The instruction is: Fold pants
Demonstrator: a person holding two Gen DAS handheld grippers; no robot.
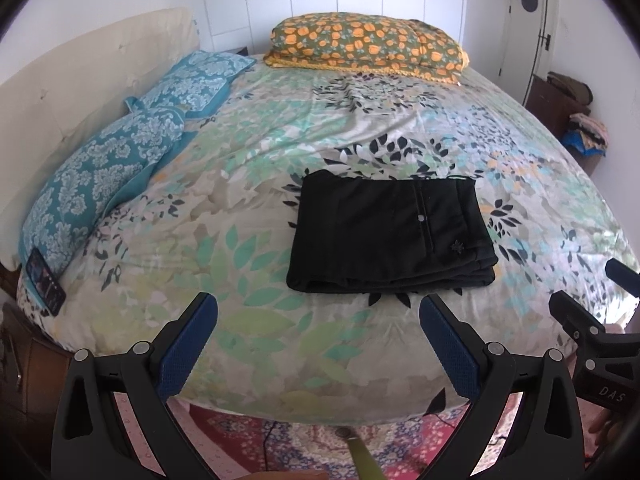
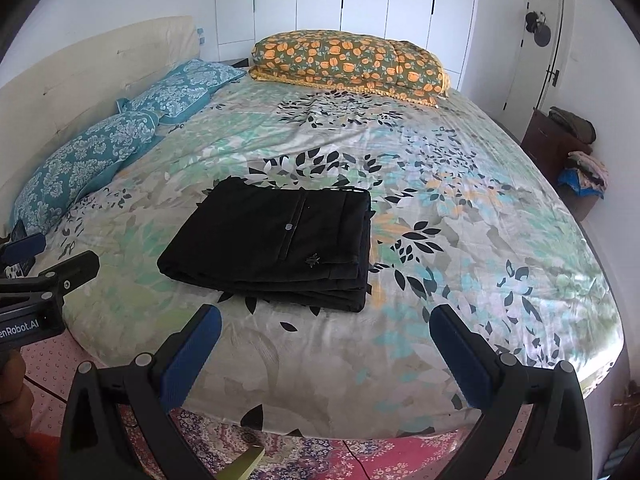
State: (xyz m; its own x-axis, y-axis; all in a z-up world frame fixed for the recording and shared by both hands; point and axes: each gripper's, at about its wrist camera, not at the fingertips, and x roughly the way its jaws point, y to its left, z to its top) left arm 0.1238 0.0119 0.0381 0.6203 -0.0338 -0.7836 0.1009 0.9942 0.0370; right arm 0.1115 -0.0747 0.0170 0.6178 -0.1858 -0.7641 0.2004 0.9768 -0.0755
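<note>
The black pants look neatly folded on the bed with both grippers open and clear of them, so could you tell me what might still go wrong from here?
1. The black pants lie as a loose stack with layered edges along the near side; a nudge from the left gripper or right gripper could undo the fold.
2. The bedspread is soft and wrinkled, so pressing nearby may shift the stack.
</note>
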